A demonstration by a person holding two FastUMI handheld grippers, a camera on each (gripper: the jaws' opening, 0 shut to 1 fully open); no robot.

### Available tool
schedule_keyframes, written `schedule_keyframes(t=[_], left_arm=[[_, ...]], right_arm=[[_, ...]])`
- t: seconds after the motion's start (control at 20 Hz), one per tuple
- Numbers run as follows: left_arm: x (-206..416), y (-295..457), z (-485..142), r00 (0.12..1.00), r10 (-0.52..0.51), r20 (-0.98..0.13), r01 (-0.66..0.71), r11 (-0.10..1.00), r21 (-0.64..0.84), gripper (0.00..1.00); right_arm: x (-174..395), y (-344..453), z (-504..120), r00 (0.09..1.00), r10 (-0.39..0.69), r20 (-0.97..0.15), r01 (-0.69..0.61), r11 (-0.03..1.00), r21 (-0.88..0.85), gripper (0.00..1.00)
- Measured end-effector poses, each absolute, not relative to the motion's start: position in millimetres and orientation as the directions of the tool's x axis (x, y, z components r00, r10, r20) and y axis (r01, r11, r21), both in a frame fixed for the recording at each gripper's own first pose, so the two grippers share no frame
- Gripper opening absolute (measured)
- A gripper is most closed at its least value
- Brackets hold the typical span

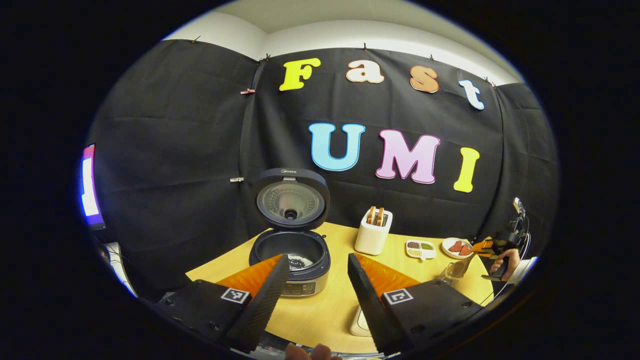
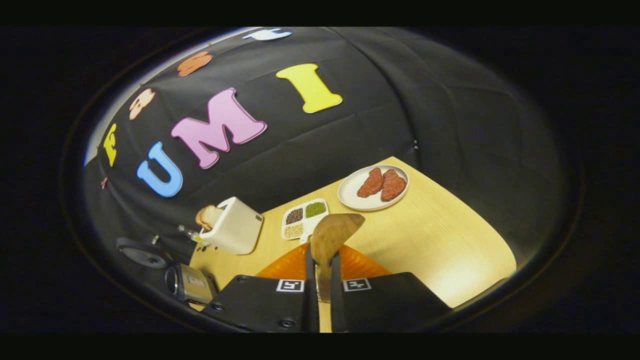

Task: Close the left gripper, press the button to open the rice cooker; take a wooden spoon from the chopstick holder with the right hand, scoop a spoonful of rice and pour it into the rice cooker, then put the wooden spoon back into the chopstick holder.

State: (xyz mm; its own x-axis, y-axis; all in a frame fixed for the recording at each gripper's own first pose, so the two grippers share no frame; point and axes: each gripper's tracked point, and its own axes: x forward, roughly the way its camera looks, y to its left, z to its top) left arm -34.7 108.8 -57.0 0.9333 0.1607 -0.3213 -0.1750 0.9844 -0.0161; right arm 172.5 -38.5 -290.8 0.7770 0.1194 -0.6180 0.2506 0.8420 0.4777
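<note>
Left gripper view, L to R. Landmark = rice cooker (image 1: pixel 291 260), on the wooden worktop (image 1: pixel 330 310), lid (image 1: pixel 292 198) swung up & standing open at the back, white rice lying at the bottom of the dark inner pot. Left claw (image 1: pixel 317 272) is spread wide, nothing between its fingers; the gap frames the cooker's front right, no contact seen. Just right of the cooker: white toaster (image 1: pixel 373 231) w/ two bread slices up. Further right of the cooker: small divided dish (image 1: pixel 420 249) of grains, then a white plate (image 1: pixel 456 247) w/ two reddish meat pieces. Far right of the cooker, at the worktop's edge: a hand (image 1: pixel 506 262) gripping the other claw, wooden spoon (image 1: pixel 456 270) sticking out of it, bowl toward the cooker.

Right gripper view, L to R. Rice cooker at the far left edge, seen tilted, lid open. Right of it the toaster (image 2: pixel 235 231) w/ bread, then the divided dish (image 2: pixel 305 218), then the plate (image 2: pixel 373 187) of meat, furthest from the cooker. Right claw (image 2: pixel 320 267) is pressed together on the wooden spoon (image 2: pixel 331 237): both fingers pinch the flat handle, spoon bowl pointing forward & up above the worktop (image 2: pixel 440 240), just before the divided dish. Can't tell if the spoon carries rice.
</note>
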Motion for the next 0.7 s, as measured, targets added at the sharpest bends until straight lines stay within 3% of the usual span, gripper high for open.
schedule_keyframes(t=[0.45, 0.5, 0.65, 0.7], left_arm=[[-32.4, 103.8, -61.4, 0.931, 0.144, -0.336, -0.158, 0.987, -0.016, 0.82], [-32.5, 105.0, -61.6, 0.931, 0.146, -0.335, -0.161, 0.987, -0.017, 0.82], [-31.5, 107.0, -64.2, 0.929, 0.147, -0.341, -0.166, 0.986, -0.028, 0.82], [-31.9, 106.0, -64.8, 0.929, 0.146, -0.341, -0.167, 0.985, -0.033, 0.82]], right_arm=[[157.0, -16.9, -314.6, 0.758, 0.088, -0.646, 0.096, 0.965, 0.243, 0.1], [154.2, -17.4, -312.9, 0.758, 0.086, -0.647, 0.092, 0.967, 0.236, 0.22], [150.3, -26.2, -320.7, 0.738, 0.078, -0.671, 0.108, 0.967, 0.232, 0.22], [147.4, -26.2, -323.7, 0.725, 0.084, -0.684, 0.124, 0.96, 0.249, 0.36]])
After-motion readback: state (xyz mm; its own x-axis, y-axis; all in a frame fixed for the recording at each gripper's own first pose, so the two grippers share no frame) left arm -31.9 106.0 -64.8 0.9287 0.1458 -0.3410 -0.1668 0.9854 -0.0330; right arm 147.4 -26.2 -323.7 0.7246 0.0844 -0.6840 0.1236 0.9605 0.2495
